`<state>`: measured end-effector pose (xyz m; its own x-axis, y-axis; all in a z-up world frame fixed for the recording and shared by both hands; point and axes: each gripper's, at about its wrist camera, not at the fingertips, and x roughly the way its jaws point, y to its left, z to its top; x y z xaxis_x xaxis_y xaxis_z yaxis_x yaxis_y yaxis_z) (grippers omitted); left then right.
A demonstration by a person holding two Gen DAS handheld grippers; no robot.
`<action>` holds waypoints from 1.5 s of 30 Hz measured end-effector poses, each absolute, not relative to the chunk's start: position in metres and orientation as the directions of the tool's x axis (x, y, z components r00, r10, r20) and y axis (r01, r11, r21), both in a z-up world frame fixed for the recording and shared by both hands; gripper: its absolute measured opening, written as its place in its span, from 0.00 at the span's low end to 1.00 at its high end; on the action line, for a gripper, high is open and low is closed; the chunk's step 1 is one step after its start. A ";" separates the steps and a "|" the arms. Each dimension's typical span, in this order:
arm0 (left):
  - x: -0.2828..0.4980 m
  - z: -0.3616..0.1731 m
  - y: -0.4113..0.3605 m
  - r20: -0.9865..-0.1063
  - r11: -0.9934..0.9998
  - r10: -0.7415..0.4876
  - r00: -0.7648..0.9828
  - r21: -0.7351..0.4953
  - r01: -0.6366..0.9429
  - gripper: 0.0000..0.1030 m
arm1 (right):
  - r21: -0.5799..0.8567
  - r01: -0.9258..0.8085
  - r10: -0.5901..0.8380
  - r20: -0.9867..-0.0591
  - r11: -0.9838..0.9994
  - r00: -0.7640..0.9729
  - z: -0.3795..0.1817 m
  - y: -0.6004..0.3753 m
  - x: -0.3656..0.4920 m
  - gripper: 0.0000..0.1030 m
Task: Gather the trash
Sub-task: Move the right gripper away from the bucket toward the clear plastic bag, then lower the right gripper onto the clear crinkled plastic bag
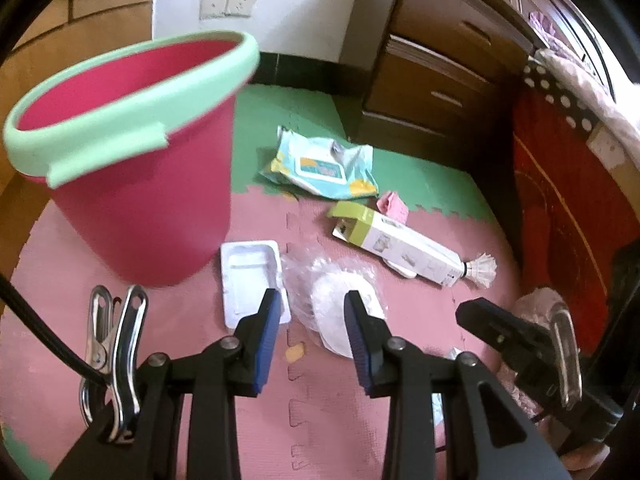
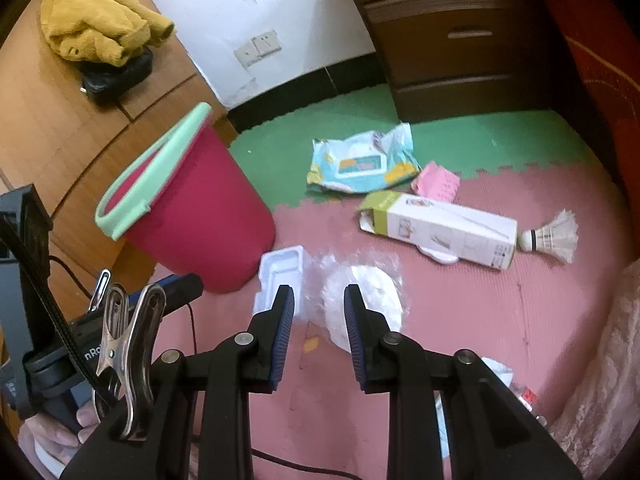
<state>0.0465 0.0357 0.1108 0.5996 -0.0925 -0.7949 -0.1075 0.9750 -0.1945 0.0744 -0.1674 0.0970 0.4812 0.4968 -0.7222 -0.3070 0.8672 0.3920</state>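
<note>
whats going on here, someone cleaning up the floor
A person holds tongs in each hand over litter on a foam floor mat. Both the left tongs and the right tongs are open and empty, aimed at a clear plastic bag beside a white tray. A pink bucket stands nearby.

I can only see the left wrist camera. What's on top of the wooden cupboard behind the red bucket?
Observer: A crumpled yellow cloth lies up there. It shows in the right wrist view.
Operator: Is anything under it?
Observer: Yes, a black thing pokes out beneath it. I cannot tell what it is.
Operator: Who holds the left gripper?
Observer: A person's hand is wrapped around its handle, low at the left edge of the right wrist view.
</note>
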 end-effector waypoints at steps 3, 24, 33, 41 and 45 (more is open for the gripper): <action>0.051 0.100 0.031 -0.803 0.976 -0.095 0.589 -0.190 -0.102 0.33 | 0.396 -0.291 0.491 -0.735 0.871 0.467 0.084 -0.171 0.076 0.26; 0.066 0.037 0.035 -0.864 0.976 -0.094 0.495 -0.179 -0.127 0.33 | 0.353 -0.176 0.393 -0.861 0.919 0.324 -0.011 -0.157 0.113 0.36; 0.068 0.028 0.038 -0.875 0.973 -0.102 0.473 -0.186 -0.134 0.33 | 0.261 -0.239 0.319 -0.914 0.935 0.251 -0.039 -0.132 0.121 0.36; 0.069 0.023 0.040 -0.877 0.972 -0.113 0.466 -0.196 -0.133 0.33 | 0.226 -0.280 0.284 -0.940 0.933 0.189 -0.051 -0.133 0.111 0.03; 0.069 0.023 0.042 -0.878 0.971 -0.113 0.464 -0.196 -0.135 0.33 | 0.199 -0.354 0.278 -0.942 0.914 0.189 -0.042 -0.132 0.097 0.02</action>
